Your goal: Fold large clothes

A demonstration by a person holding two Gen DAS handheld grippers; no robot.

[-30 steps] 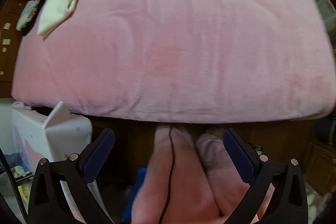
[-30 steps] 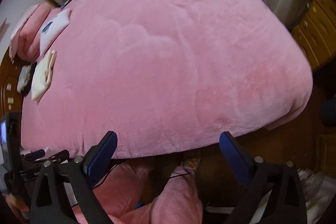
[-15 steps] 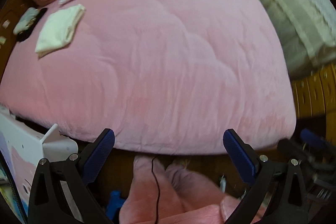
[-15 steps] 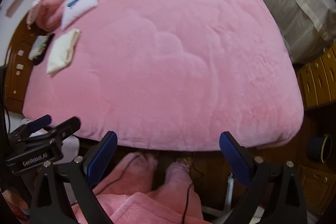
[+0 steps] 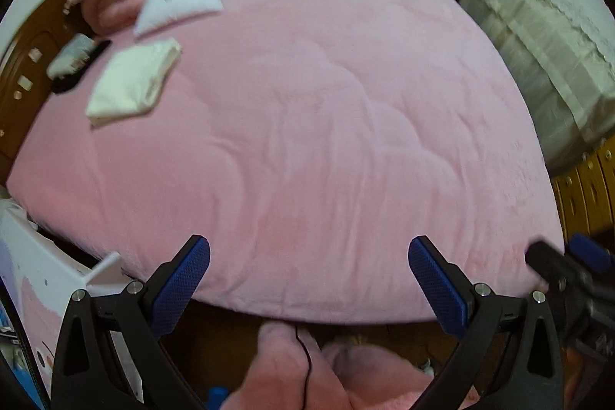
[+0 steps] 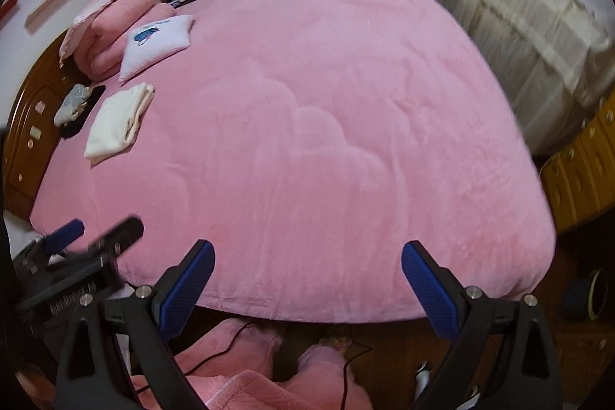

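Left gripper (image 5: 309,266): bottom centre of left-wrist frame, jaws wide apart, holding nothing, above near edge of bed (image 5: 326,148).
Right gripper (image 6: 307,271): bottom centre of right-wrist frame, jaws wide apart, empty; also seen at right edge of left-wrist frame.
Bed: pink plush cover, fills mid-frame both views.
Cream garment (image 6: 117,123): folded, upper left on bed.
White pillow (image 6: 157,41): upper left, beyond the garment.
Pink blanket (image 6: 107,25): rolled, upper left by headboard.
Person's legs (image 6: 238,367): pink trousers, bottom centre, w/ black cable across.
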